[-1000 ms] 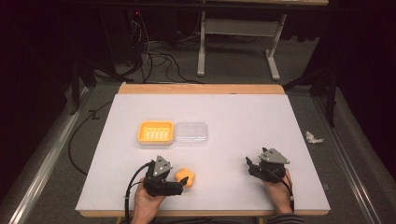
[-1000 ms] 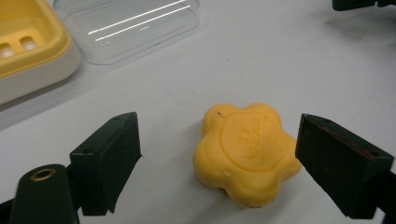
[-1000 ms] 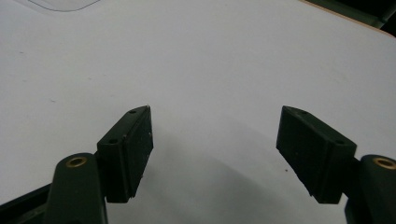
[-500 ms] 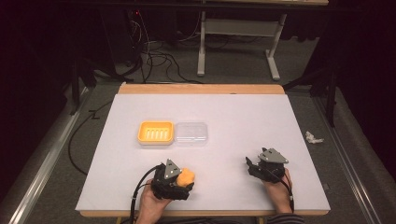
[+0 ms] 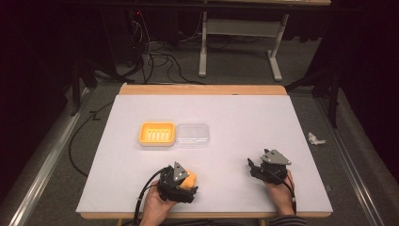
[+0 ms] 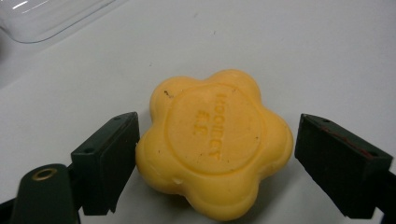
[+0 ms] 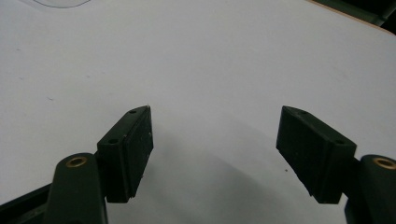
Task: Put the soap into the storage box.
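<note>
Left claw spread wide, jaws on either side of a yellow flower-shaped soap bar; left jaw touching or just beside its edge, right jaw a little apart. Soap lies flat on the white surface, near its front edge. Right claw spread, nothing between jaws. Orange soap dish and clear lid sit side by side, farther back.

A yellow, flower-shaped soap lies flat on the white tabletop. Its stamped face is up. It sits near the front edge, left of the middle.
</note>
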Motion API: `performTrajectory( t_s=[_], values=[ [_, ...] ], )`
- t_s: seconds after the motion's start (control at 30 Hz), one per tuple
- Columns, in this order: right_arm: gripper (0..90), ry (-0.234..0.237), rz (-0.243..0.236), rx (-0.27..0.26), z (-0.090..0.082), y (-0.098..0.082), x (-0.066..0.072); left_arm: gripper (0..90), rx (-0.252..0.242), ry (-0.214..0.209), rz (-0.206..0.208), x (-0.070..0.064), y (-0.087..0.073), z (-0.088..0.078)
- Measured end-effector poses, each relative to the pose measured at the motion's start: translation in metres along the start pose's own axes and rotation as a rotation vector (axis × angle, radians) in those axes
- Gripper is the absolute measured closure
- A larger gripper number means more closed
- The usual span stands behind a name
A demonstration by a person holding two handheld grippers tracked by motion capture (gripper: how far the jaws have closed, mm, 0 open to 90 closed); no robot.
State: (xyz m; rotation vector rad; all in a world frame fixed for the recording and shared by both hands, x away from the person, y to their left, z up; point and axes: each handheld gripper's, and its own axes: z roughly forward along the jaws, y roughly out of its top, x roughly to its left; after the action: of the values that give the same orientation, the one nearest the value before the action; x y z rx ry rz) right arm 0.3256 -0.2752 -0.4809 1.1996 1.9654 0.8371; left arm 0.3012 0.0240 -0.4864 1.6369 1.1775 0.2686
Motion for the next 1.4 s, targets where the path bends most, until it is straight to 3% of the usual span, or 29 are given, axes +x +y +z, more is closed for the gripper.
performTrajectory(
  t_s=[0.13, 0.43, 0.53, 0.8, 1.0, 1.4],
  values=[
    [27.7, 0.0, 0.001, 0.0, 0.0, 0.0, 0.0, 17.7, 0.006, 0.029, 0.035, -0.002, -0.003, 0.004],
    [27.7, 0.0, 0.001, -0.001, 0.0, 0.0, 0.0, 20.3, 0.014, 0.031, 0.027, -0.002, -0.002, 0.005],
    [27.7, 0.0, 0.004, -0.001, 0.0, 0.0, 0.0, 25.8, 0.011, 0.033, 0.024, 0.0, -0.001, 0.004],
    [27.7, 0.0, 0.003, -0.002, 0.0, 0.0, 0.0, 26.2, 0.027, 0.03, 0.028, 0.0, 0.0, 0.004],
    [27.6, 0.0, 0.006, -0.005, -0.001, 0.0, -0.001, 26.3, 0.018, 0.027, 0.043, -0.001, 0.0, 0.004],
    [27.6, -0.001, 0.006, -0.006, -0.001, 0.0, -0.001, 26.8, -0.019, 0.027, 0.031, -0.001, 0.008, -0.003]
  ],
)
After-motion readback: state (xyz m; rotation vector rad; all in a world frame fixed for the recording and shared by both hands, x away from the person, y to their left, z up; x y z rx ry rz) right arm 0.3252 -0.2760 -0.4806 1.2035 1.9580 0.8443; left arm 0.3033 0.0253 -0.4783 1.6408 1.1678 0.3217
